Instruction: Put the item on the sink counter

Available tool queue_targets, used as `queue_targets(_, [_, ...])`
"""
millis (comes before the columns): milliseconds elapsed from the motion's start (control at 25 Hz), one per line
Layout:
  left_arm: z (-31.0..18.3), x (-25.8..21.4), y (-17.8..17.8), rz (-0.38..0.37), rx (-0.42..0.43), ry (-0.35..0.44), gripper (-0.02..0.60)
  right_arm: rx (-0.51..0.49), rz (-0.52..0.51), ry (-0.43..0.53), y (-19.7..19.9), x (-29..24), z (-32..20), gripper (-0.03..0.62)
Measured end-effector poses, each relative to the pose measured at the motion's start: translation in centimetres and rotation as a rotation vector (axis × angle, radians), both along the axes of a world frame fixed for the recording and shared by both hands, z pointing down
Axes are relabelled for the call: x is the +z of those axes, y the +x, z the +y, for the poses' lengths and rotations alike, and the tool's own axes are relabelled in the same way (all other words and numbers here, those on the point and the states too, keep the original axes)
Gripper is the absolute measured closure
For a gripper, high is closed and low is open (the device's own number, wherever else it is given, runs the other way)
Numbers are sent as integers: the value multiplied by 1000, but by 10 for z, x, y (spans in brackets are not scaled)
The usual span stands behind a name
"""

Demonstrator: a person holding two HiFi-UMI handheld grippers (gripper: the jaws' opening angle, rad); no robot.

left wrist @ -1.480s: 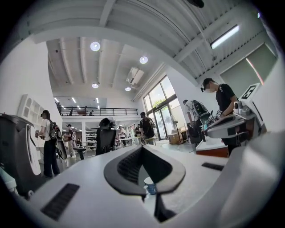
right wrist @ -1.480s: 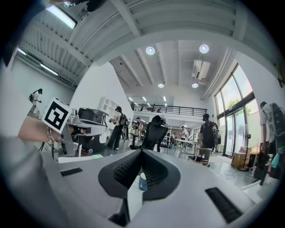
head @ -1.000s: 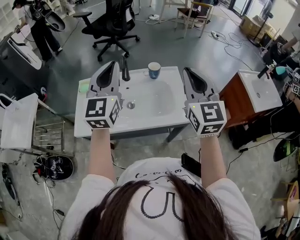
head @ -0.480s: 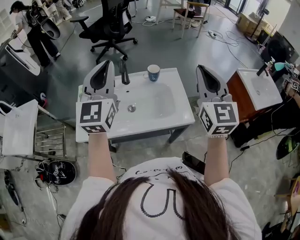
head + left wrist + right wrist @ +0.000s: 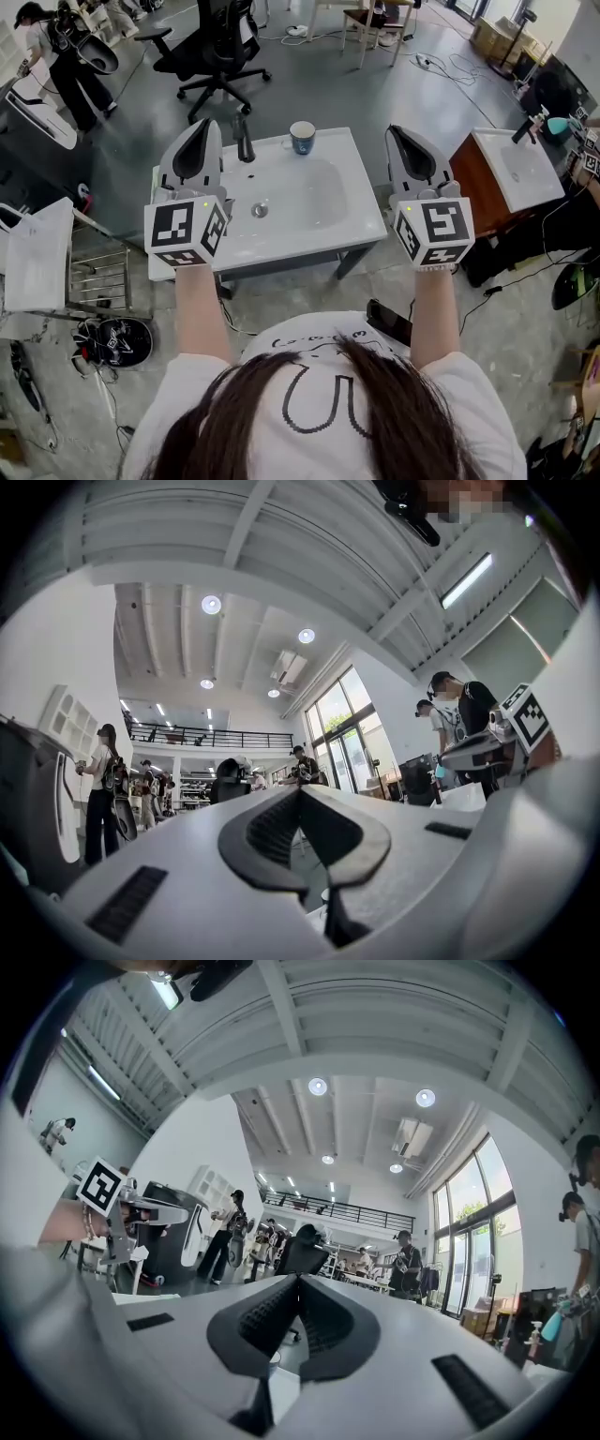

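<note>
The top edge cuts off the black swivel office chair; we cannot read the print on the blue-and-white ceramic cup.

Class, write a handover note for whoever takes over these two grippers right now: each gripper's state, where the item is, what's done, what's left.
Left gripper: shut, empty, raised at the counter's left end.
Right gripper: shut, empty, raised off the counter's right edge.
Cup: upright on the back rim of the sink counter, right of the faucet.
Done: the cup seems placed.
Left: probably nothing; confirm it is the item.
</note>
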State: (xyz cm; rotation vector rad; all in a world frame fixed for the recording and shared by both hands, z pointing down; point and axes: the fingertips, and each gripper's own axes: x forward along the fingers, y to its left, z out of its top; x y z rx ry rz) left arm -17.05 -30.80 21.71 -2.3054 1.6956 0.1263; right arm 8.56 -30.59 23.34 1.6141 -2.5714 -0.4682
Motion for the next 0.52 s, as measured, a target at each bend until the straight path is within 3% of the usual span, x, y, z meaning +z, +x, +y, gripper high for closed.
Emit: queue_targets(520, [5, 6, 6, -20, -4, 1, 571, -6, 10, -20, 1, 7, 5, 565])
